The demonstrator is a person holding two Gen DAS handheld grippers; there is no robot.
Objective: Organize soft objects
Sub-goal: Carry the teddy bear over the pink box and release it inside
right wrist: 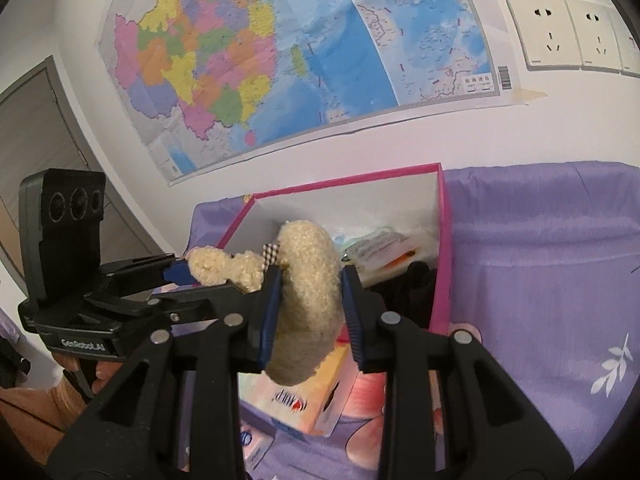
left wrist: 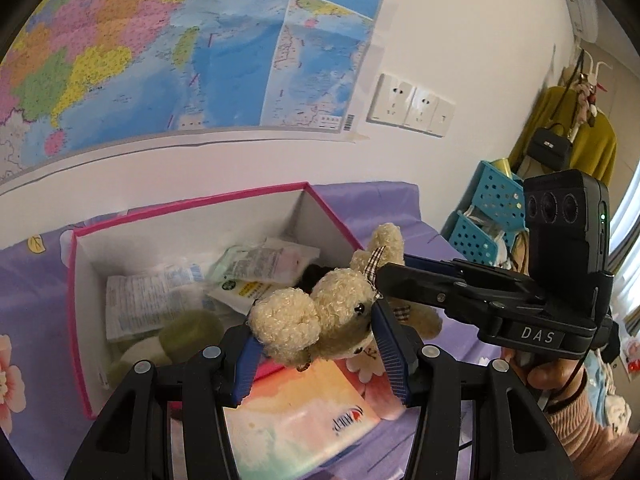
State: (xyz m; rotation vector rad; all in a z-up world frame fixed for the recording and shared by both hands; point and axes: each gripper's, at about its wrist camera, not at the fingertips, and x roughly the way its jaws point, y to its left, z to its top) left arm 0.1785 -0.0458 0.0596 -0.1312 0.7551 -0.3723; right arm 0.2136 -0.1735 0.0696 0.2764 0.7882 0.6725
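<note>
1. A cream plush teddy bear [left wrist: 320, 316] is held in the air over the near rim of a pink-edged cardboard box [left wrist: 192, 204], both tools clamped on it at once.
2. Left tool [left wrist: 316, 344]: blue ribbed pads are closed partway onto the bear's head and ear. Right tool [right wrist: 308, 312]: pads are pressed onto the bear's rounded body from both sides.
3. In the left wrist view the right tool's black finger [left wrist: 440, 288] is seen crossing in from the right, touching the bear near a checked ribbon [left wrist: 374, 264].
4. The box interior is already crowded: crinkled plastic packets [left wrist: 248, 264], a printed white pouch [left wrist: 148, 300], a green-and-white round soft item [left wrist: 188, 332], something black near the right wall. Little bare floor is left inside.
5. A pastel tissue pack [left wrist: 308, 408] lies just beside the box's near wall, below the bear.
6. Box and pack are set on a purple floral bedsheet [right wrist: 540, 280]; open sheet is seen to the right of the box.
7. The box's far wall stands near the white wall, where a taped paper map [right wrist: 280, 60] and wall sockets [right wrist: 568, 32] are mounted.
8. Blue perforated baskets [left wrist: 492, 208] and a mustard garment [left wrist: 592, 144] stand well apart at right.
9. Textures: bear curly and fuzzy, box walls smooth white, sheet glossy.
</note>
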